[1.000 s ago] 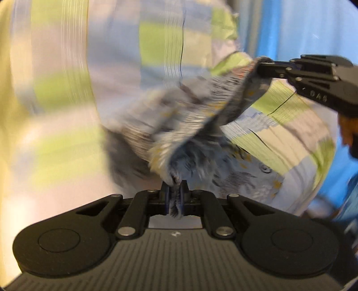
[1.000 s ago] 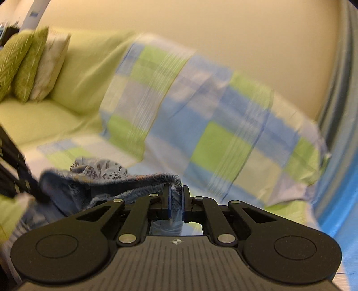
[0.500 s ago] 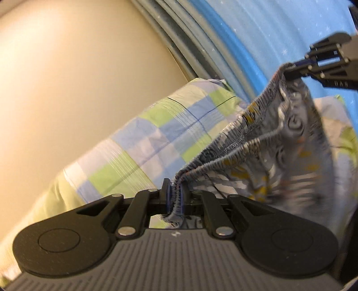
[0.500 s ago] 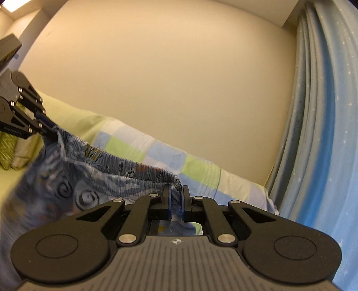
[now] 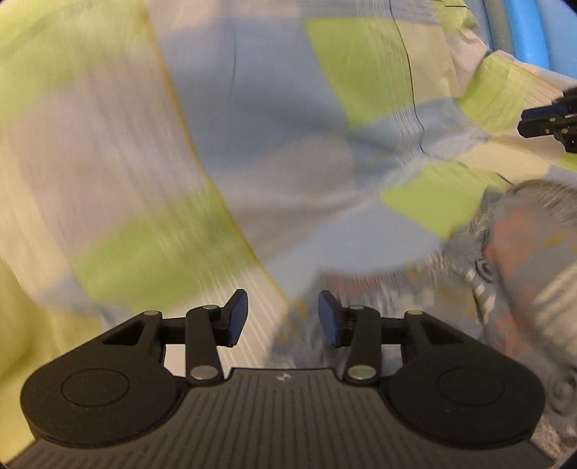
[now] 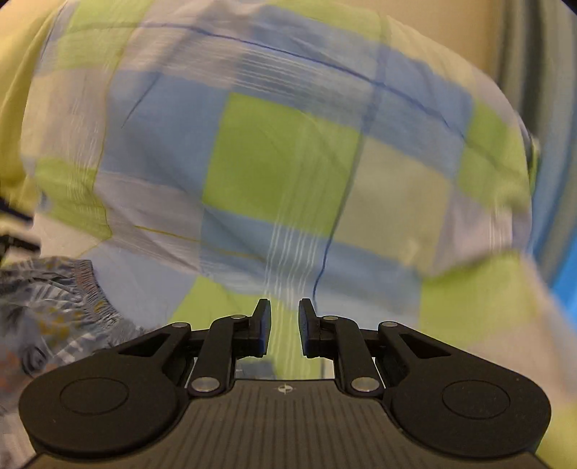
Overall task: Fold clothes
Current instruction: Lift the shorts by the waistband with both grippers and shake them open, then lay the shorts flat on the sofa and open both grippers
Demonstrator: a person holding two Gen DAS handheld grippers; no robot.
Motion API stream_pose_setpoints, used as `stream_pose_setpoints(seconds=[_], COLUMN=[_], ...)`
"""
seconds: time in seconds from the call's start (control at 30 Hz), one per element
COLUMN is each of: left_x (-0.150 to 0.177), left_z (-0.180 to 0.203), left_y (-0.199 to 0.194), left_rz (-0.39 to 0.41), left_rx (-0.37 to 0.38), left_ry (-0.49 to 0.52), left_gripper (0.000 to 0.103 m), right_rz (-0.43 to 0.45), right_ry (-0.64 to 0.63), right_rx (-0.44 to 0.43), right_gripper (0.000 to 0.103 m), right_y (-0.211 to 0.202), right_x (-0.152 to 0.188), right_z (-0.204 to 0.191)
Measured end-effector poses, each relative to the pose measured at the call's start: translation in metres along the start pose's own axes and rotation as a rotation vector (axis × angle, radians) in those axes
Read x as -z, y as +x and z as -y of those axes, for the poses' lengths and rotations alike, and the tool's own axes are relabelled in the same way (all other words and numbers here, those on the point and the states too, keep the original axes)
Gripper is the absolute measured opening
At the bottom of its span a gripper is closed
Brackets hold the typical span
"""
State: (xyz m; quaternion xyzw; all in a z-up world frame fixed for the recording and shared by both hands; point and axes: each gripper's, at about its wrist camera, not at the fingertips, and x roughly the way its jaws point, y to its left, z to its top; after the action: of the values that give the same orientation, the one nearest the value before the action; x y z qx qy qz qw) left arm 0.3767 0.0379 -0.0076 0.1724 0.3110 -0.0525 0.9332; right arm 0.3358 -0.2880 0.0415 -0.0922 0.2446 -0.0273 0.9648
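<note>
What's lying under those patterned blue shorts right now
The patterned shorts rest on the checked green-and-blue cover. Whatever the cover drapes over is hidden, as is anything beneath the shorts themselves.

patterned garment [image 5: 523,252] motion-blurred, cut off at frame edge

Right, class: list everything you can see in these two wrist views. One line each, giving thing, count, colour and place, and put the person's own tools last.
Patterned garment: one, grey-blue with orange and yellow print, lying on the checked cover, at the right of the left wrist view and the lower left of the right wrist view.
Checked cover: one, green, blue and pale squares, spread over the sofa, filling both views.
Curtain: one, blue, top right corner of the left wrist view.
Wall: cream, top right of the right wrist view.
Left gripper: one, black with blue pads, open, empty.
Right gripper: one, black, open, empty.
</note>
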Motion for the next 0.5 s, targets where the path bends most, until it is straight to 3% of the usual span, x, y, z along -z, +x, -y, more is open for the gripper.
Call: stream_pose_setpoints(seconds=[0.1,0.17,0.23,0.5], left_x=[0.029,0.045,0.058,0.092], left_z=[0.0,0.004,0.013,0.108], left_y=[-0.01,-0.032,-0.056,-0.122], left_rz=[-0.031,-0.027,-0.016,-0.034], left_rx=[0.009,0.02,0.032,0.258], left_ry=[-0.007,-0.011,-0.009,0.067], left_gripper=[0.043,0.046,0.049,0.049], right_rz=[-0.066,-0.099,-0.124,-0.201], right_ry=[0.057,0.11,0.156,0.35], right_rx=[-0.014,-0.023,-0.027,-0.069], right_gripper=[0.023,0.034,0.036,0.038], right_y=[-0.021,-0.047,-0.081,-0.198], right_x=[0.031,0.053,0.077,0.166], right_z=[0.014,0.026,0.037,0.059])
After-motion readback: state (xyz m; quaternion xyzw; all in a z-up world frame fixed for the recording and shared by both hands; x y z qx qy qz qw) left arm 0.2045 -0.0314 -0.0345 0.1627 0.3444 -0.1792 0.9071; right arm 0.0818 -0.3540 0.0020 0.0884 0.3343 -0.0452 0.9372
